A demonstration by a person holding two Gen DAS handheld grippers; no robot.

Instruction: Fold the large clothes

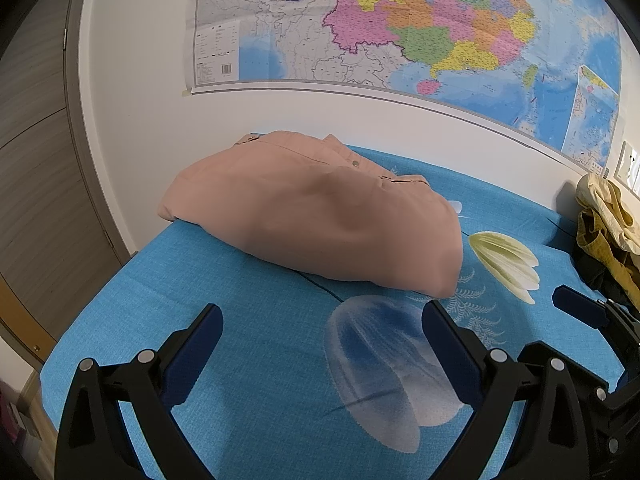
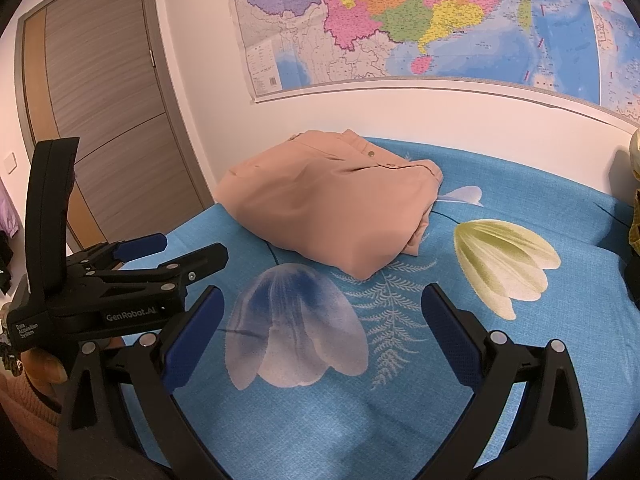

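Note:
A pink garment (image 1: 320, 216) (image 2: 332, 208) lies folded into a compact bundle on the blue flowered bed sheet (image 1: 248, 360) (image 2: 400, 420), close to the wall. My left gripper (image 1: 322, 314) hangs open just in front of the bundle's near edge, with nothing between its fingers. My right gripper (image 2: 323, 296) is also open and empty, a little short of the bundle. In the right wrist view the left gripper (image 2: 190, 248) shows from the side at the left, its jaws apart, held by a hand. A blue finger (image 1: 576, 302) of the right gripper shows in the left wrist view.
A heap of yellow clothes (image 1: 608, 216) (image 2: 635, 200) sits at the bed's far right. A large map (image 1: 400, 32) (image 2: 440, 20) hangs on the white wall behind. A grey door (image 2: 108, 120) stands left of the bed, whose left edge (image 1: 100, 288) drops off.

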